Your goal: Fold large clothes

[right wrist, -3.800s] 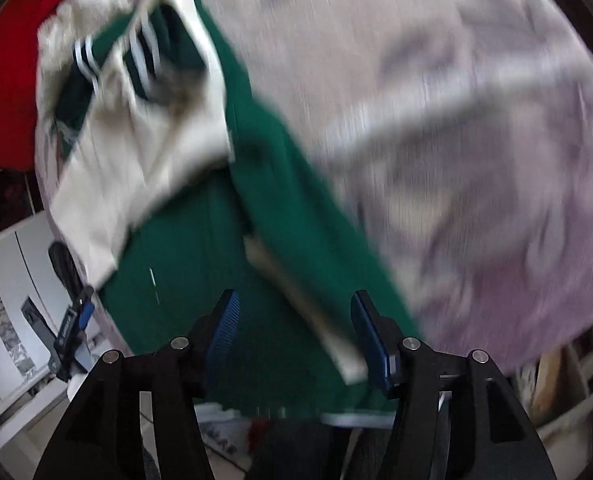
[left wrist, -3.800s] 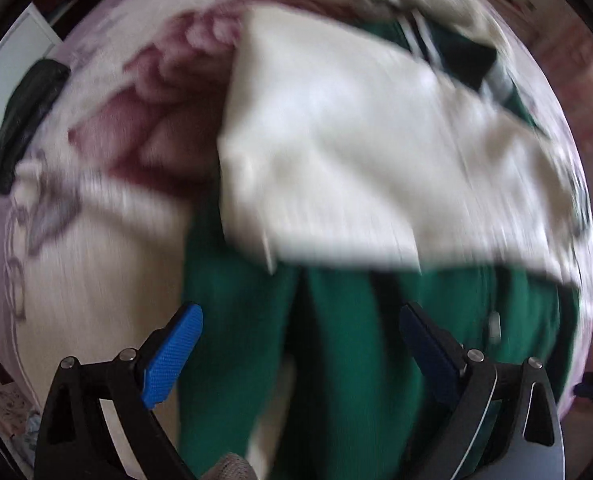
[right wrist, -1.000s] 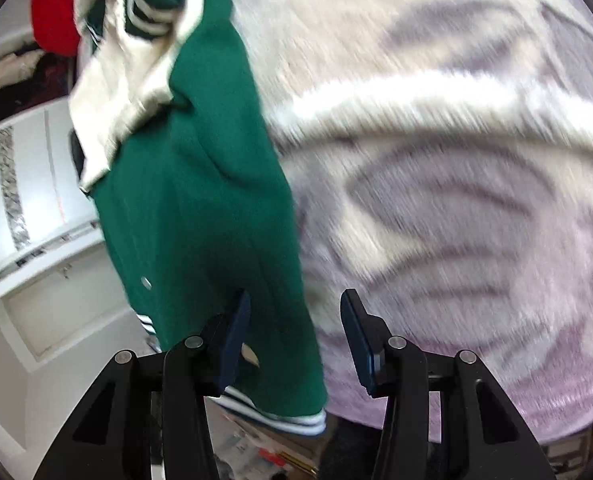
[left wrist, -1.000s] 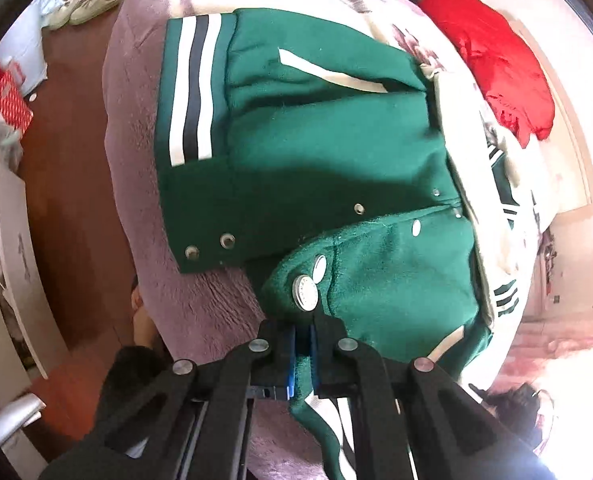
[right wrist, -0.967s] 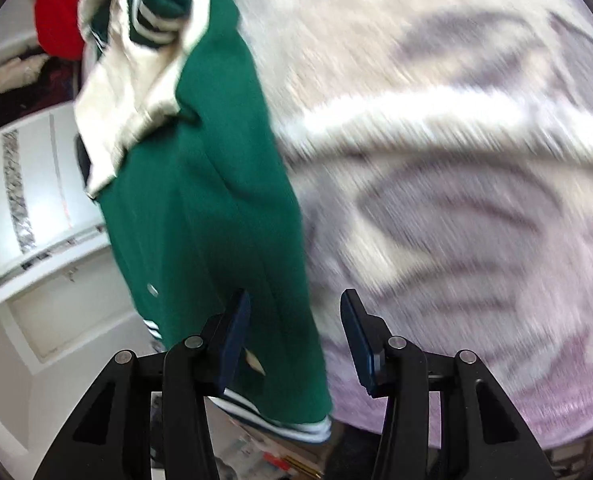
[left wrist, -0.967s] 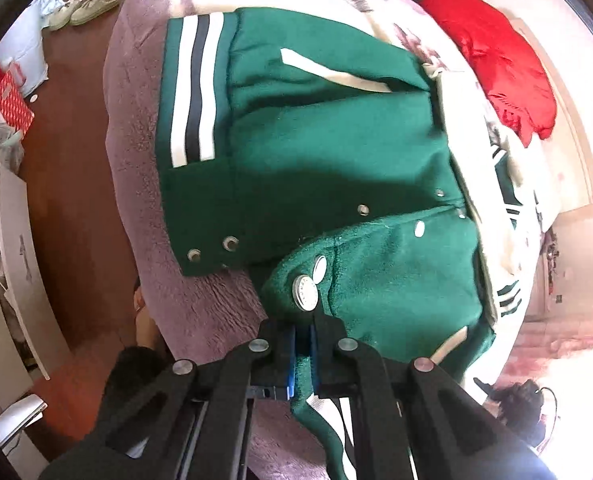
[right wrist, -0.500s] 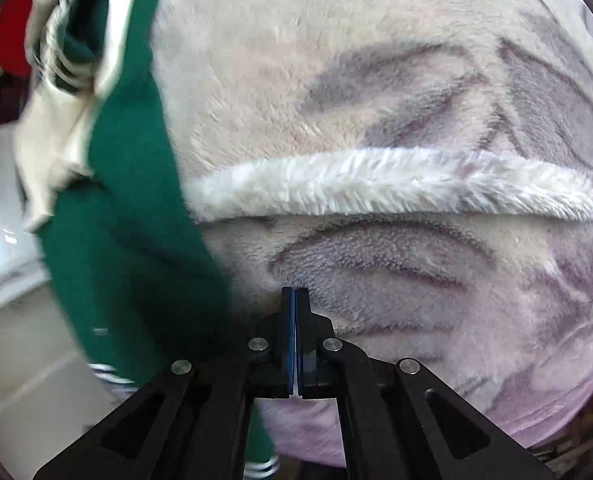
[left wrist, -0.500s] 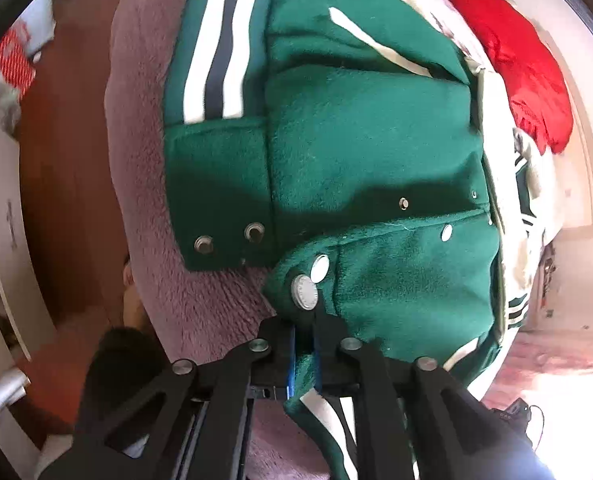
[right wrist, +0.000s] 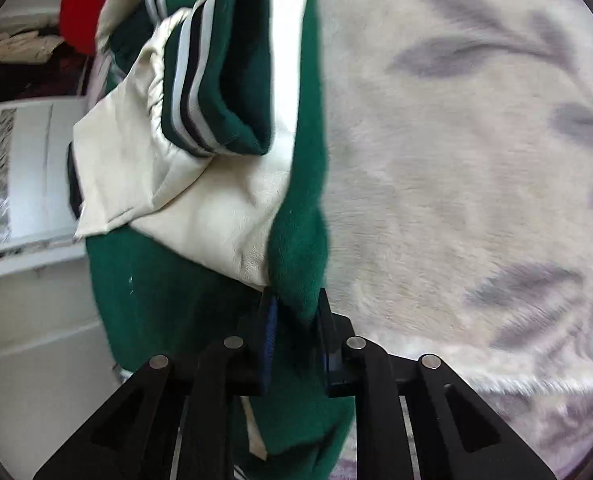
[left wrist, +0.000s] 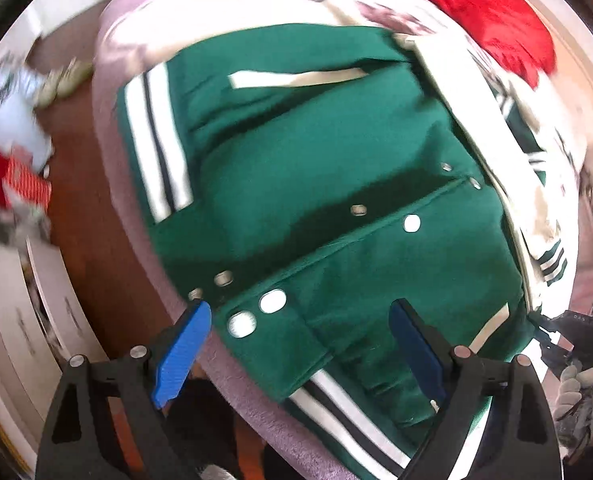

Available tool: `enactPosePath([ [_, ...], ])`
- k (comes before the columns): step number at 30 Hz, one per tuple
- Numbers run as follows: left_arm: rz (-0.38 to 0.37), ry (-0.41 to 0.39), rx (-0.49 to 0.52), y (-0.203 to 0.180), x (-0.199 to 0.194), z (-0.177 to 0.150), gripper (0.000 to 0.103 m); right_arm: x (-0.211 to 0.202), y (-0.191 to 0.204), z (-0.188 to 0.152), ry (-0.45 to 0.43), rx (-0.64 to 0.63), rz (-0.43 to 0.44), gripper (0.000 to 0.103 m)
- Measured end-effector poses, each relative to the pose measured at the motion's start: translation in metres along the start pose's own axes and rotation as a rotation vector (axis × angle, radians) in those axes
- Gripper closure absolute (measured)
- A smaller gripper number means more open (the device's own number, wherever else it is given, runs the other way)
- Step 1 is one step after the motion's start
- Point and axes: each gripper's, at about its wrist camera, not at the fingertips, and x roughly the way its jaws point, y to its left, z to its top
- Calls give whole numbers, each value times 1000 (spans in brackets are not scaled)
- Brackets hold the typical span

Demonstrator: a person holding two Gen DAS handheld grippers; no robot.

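Now the green varsity jacket [left wrist: 336, 184] lies spread face-up on the bed [left wrist: 112, 92], over the fuzzy pale blanket with grey leaf print [right wrist: 476, 160], its striped hem at the bed edge near me. My left tongs [left wrist: 300, 344] were pinched on the front placket by the snaps half a second ago; they have let go and stand wide, hovering just above the snap corner, nothing held. My right tongs [right wrist: 294, 332], shut on nothing half a second back, are now narrow and clamped on a fold of the green edge of the jacket, beside the cream sleeve [right wrist: 200, 208]. So I read it as a handover: the front panel is laid down, and the right side is taken up for the next fold, probably the sleeve or side brought across. Body fabric looks like thick felted wool, matte; sleeve is smooth cream leather-like stuff with creases; ribbed cuff [right wrist: 200, 80] in green with white and dark stripes, curled open. Round metal snaps [left wrist: 272, 302] run along the placket. A red garment [left wrist: 488, 16] lies beyond at the far side, blurred. Wooden floor [left wrist: 92, 248] shows past the bed edge.
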Motion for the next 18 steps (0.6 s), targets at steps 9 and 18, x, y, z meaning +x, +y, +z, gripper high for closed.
enactPosePath([
  [9, -117, 168, 390, -109, 24, -60, 12, -30, -56, 22, 102, 154, 110, 62],
  [18, -172, 230, 834, -181, 48, -163, 20, -82, -103, 162, -35, 220, 248, 48],
])
